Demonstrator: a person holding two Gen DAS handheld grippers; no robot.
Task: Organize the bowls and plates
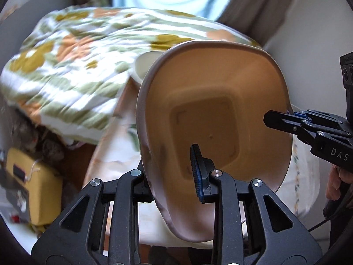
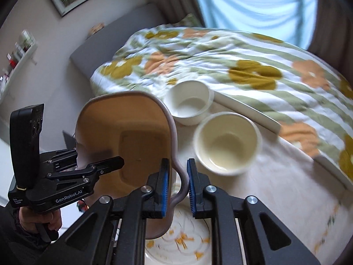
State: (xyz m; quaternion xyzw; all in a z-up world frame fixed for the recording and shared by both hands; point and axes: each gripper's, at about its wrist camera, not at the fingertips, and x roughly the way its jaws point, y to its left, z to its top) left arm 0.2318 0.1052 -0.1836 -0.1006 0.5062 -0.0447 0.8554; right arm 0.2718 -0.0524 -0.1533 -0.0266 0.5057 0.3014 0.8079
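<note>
A: Both tools, the left tool (image 1: 174, 172) and right tool (image 2: 178, 185), clamp the tan dish (image 1: 211, 119) by opposite rims, mid-frame, tilted above the bench (image 2: 275, 190).

B: Uneven pulling could twist it loose onto the cream bowl (image 2: 227, 143) beyond.

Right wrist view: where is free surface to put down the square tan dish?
Bare pale tabletop lies right of the cream round bowl, bordered by the floral quilt. Crowded: around the white bowl and the flower-patterned plate below the square tan dish.

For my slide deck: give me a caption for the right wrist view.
Both claws grip a tan square dish by opposite rims, held tilted above a flowered plate, beside two white bowls.
</note>
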